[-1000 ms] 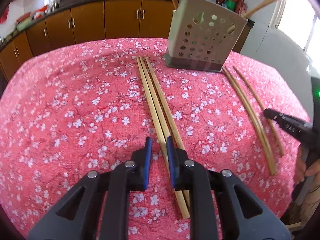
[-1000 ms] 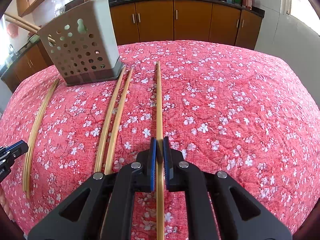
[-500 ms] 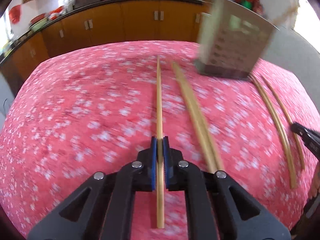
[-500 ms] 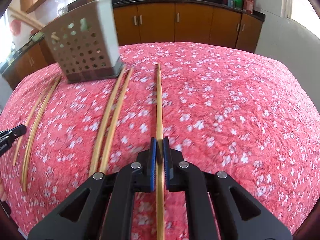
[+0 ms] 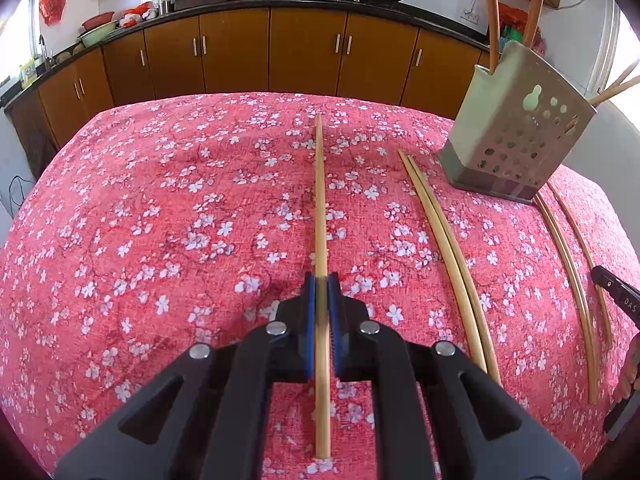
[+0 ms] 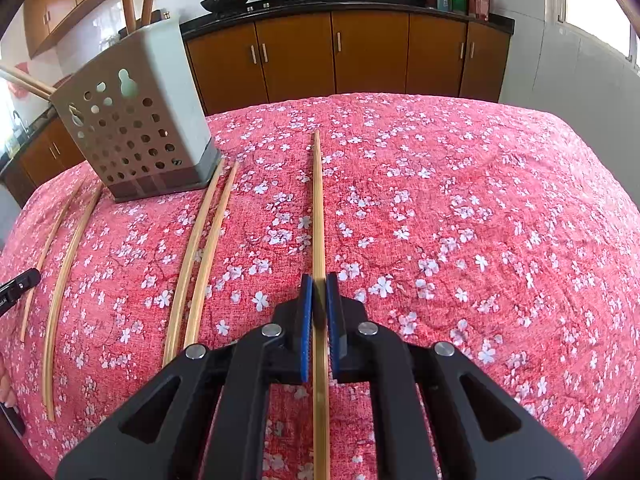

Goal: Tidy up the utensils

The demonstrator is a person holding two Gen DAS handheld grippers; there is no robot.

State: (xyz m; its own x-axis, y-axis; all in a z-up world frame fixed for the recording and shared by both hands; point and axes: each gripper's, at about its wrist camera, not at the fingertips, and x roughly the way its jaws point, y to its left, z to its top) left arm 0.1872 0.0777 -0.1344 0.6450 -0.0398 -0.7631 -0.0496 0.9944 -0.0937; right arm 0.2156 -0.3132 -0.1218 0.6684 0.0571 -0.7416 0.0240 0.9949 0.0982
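Two chopsticks held | left gripper (image 5: 321,280) clamps chopstick (image 5: 319,184) | right gripper (image 6: 319,280) clamps second chopstick (image 6: 317,200) | next: drop both into holder (image 6: 132,128)

- Holder (image 5: 516,136): stands upright on the table (image 5: 160,220), the only tall obstacle. Chopsticks project from its top and side, blocking approach from above.
- Loose pair (image 5: 448,248): lies flat just beside the holder on the left tongs' side.
- Second pair (image 5: 568,264): lies flat on the holder's other side, its far ends at the holder's base.
- Left tongs (image 5: 322,280): clamp one chopstick (image 5: 320,200); open cloth left of it, unobstructed to the table edge.
- Right tongs (image 6: 319,280): clamp another chopstick (image 6: 318,208); open cloth to its right.
- Cabinets (image 5: 280,52): stand beyond the table's far edge.
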